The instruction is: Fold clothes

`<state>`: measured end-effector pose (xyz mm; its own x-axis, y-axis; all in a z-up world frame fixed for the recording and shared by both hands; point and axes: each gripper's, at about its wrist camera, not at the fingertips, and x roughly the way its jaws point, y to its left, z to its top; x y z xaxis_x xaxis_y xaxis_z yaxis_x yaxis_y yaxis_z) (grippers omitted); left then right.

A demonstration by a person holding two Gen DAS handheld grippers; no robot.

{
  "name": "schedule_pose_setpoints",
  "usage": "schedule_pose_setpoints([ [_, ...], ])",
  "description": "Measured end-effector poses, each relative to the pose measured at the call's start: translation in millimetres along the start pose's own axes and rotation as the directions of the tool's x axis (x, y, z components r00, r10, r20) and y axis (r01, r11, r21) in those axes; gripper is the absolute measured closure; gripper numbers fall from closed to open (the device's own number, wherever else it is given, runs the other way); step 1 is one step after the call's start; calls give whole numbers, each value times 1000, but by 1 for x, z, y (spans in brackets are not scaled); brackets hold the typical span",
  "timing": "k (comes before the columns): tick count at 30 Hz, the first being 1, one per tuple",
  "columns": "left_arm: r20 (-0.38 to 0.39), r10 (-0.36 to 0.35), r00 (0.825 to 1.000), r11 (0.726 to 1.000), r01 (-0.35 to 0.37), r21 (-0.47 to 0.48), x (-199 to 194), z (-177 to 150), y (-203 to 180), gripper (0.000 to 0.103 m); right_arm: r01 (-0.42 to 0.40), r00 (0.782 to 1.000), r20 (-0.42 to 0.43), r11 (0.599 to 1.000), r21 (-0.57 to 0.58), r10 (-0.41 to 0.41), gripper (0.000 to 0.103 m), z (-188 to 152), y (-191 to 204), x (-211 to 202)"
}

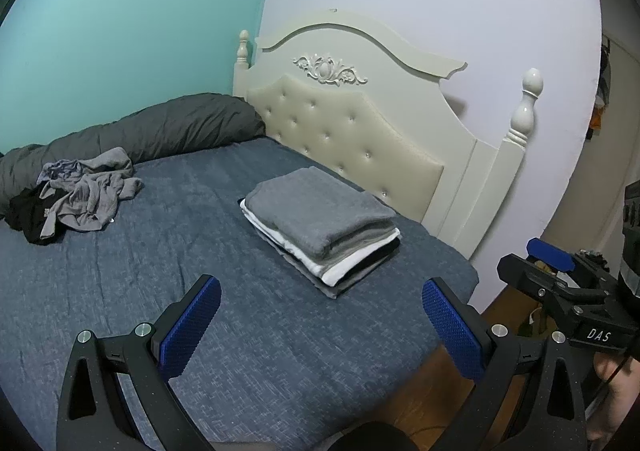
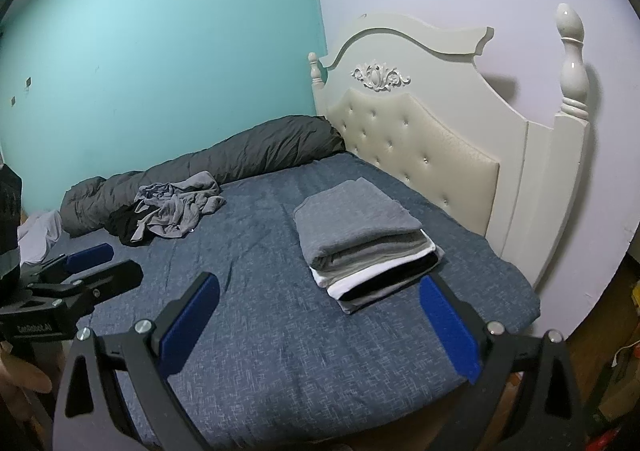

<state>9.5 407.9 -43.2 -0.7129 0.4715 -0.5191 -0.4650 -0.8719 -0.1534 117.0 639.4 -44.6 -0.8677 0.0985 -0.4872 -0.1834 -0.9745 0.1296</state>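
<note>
A stack of folded clothes point(image 1: 322, 229), grey on top with white and black layers below, lies on the blue bed point(image 1: 160, 251) near the headboard; it also shows in the right wrist view point(image 2: 364, 243). A loose pile of grey and black clothes point(image 1: 80, 193) lies at the far left by the wall, seen too in the right wrist view point(image 2: 168, 211). My left gripper point(image 1: 320, 331) is open and empty above the bed's near edge. My right gripper point(image 2: 320, 331) is open and empty, just short of the stack.
A rolled dark grey duvet point(image 1: 140, 135) lies along the teal wall. A cream tufted headboard point(image 1: 360, 139) with posts stands behind the stack. The bed's corner point(image 1: 468, 275) drops to a wooden floor at right. A white cloth point(image 2: 38, 235) lies at far left.
</note>
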Motion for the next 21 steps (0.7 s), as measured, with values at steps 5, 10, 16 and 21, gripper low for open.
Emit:
schedule_pose_setpoints([
  [5, 8, 0, 1000, 1000, 0, -5, -3, -1, 0, 0, 0, 1000, -8, 1000, 2, 0, 3, -2, 0, 3],
  [10, 6, 1, 1000, 1000, -1, -3, -2, -1, 0, 0, 3, 1000, -14, 1000, 7, -3, 3, -5, -2, 4],
  [16, -5, -2, 1000, 1000, 2, -5, 1, -1, -1, 0, 4, 1000, -16, 1000, 11, -4, 3, -5, -4, 4],
  [21, -11, 0, 1000, 1000, 0, 1, 3, -2, -3, 0, 4, 1000, -16, 1000, 9, -4, 3, -6, -4, 5],
])
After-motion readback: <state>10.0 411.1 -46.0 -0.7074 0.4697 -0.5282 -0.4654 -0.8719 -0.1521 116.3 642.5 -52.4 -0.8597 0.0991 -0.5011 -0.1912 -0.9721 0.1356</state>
